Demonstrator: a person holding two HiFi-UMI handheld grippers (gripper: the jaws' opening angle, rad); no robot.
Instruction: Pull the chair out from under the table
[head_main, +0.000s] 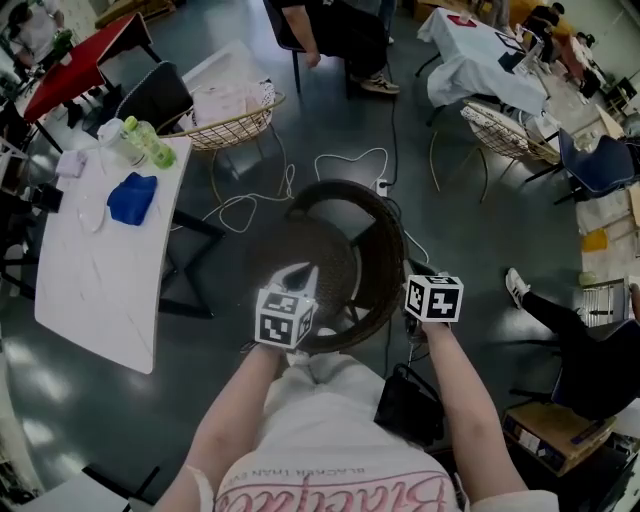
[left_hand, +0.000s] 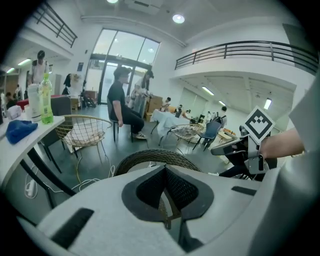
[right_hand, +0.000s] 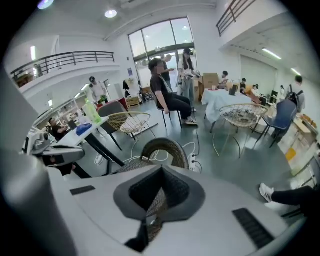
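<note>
The dark wicker chair (head_main: 345, 250) stands on the grey floor, apart from the white table (head_main: 90, 285) at the left. My left gripper (head_main: 303, 272) hovers over the chair's near rim. My right gripper (head_main: 412, 285) is at the rim's right side. In the left gripper view the jaws (left_hand: 165, 167) are drawn together, with only a thin slit left; wicker (left_hand: 150, 157) shows through and beyond it. In the right gripper view the jaws (right_hand: 161, 170) are likewise shut, with the chair's curved back (right_hand: 167, 147) below them. I cannot tell whether either gripper touches the rim.
A blue cloth (head_main: 132, 197) and green bottles (head_main: 150, 145) lie on the table. A wire basket chair (head_main: 235, 120) stands behind it. White cables (head_main: 340, 165) trail across the floor past the chair. A black bag (head_main: 410, 405) sits by my right leg, and a seated person's legs (head_main: 560, 320) reach in from the right.
</note>
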